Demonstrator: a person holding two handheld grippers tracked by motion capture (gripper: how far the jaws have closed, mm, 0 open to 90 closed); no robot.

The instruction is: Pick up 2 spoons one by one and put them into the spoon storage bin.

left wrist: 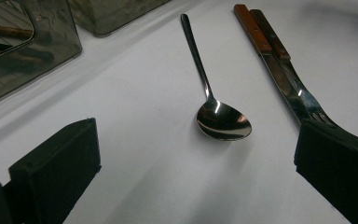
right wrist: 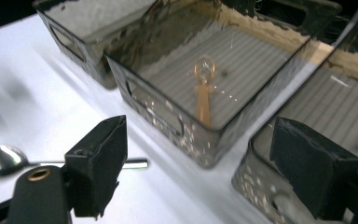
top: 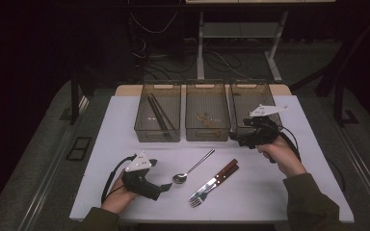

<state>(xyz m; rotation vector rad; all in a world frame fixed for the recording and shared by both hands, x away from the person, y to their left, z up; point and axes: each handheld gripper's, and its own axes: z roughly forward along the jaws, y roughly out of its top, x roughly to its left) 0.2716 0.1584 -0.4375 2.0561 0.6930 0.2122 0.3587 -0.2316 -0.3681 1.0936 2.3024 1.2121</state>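
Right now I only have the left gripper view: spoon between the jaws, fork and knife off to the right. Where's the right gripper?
Observer: The right gripper hovers at the near edge of the right bin, jaws open, nothing between them.
Operator: Anything in the bins? I see just a corner of one.
Observer: The middle bin holds a small golden spoon, seen in the right gripper view.
Operator: And the left bin?
Observer: The left bin holds dark chopsticks lying lengthwise.
Operator: How is the left gripper aimed?
Observer: In the high view the left gripper points at the bowl of the spoon, not touching it.
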